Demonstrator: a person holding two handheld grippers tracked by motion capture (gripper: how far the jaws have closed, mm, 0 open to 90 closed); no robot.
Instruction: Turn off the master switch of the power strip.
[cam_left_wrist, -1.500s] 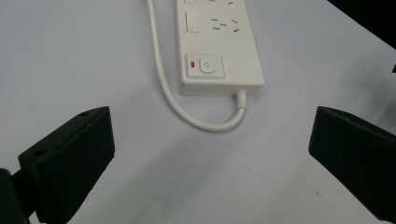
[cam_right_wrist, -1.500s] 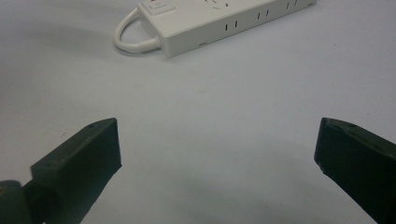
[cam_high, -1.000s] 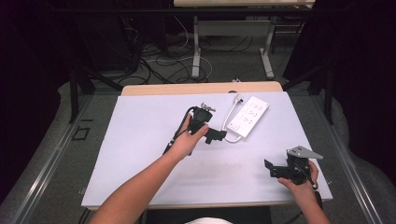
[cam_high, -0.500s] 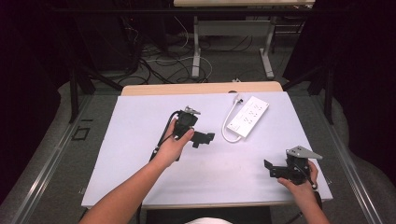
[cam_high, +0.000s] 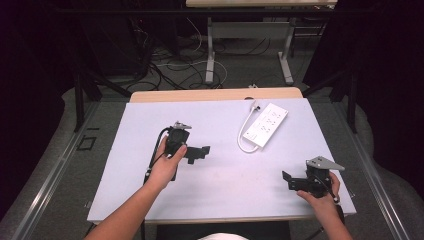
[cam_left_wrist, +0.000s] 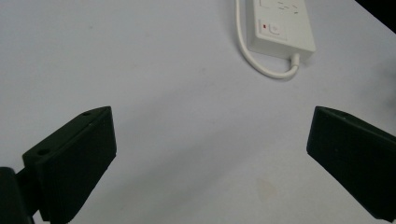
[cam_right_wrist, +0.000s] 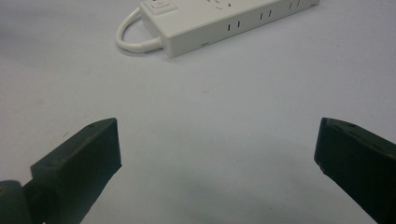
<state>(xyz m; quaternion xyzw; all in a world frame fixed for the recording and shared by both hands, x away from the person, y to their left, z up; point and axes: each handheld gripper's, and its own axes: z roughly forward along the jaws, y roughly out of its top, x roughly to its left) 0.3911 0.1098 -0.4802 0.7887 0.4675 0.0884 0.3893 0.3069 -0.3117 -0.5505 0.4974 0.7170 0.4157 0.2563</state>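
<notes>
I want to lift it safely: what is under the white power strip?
The power strip lies flat on the white table, its cable looping beside it. Its underside is hidden.

The left gripper has pulled back from the white power strip, sliding across the worktop toward the person's near-left until it is now well apart from the strip, jaws spread wide and empty.
</notes>
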